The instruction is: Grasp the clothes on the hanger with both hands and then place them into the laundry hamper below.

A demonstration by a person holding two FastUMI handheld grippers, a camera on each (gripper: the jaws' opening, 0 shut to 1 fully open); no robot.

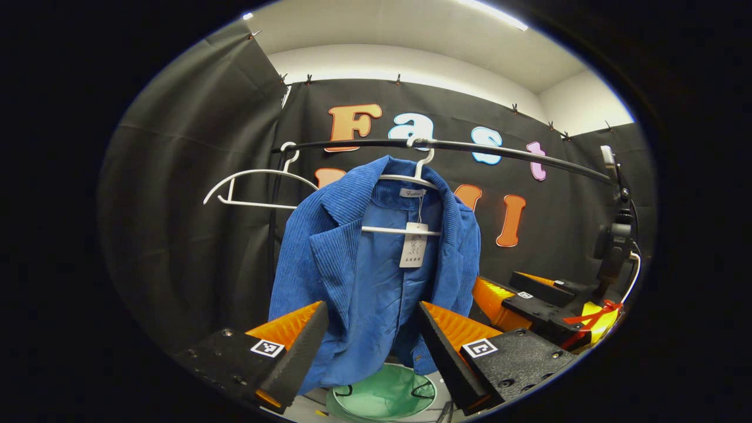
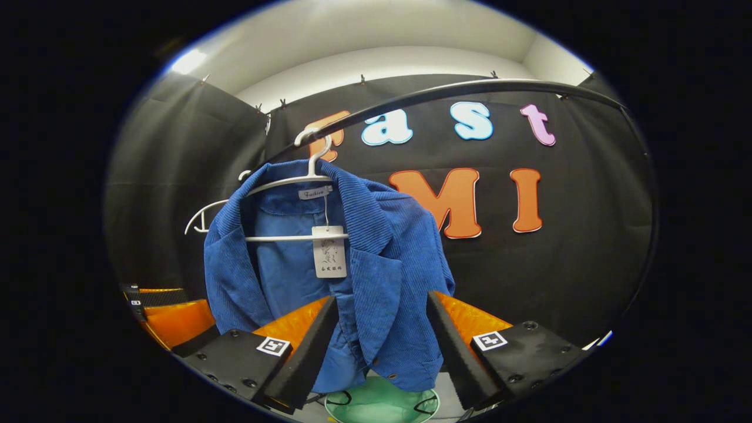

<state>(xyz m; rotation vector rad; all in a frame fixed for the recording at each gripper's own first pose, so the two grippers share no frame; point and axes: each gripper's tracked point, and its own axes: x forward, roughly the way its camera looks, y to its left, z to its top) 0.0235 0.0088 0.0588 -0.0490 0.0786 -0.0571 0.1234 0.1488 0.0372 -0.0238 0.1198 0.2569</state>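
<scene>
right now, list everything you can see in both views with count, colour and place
jacket: one, blue, hanging open on a hanger on the rail, above the hamper
hangers: two, white; one carries the jacket, one hangs bare beside it on the rail
rail: one, dark, running across the booth in front of the black cloth wall
tag: one, white, dangling on a string from the jacket collar
hamper: one, green, on the floor under the jacket
left gripper: fingers apart, short of the jacket's lower part
right gripper: fingers apart, short of the jacket's hem
</scene>
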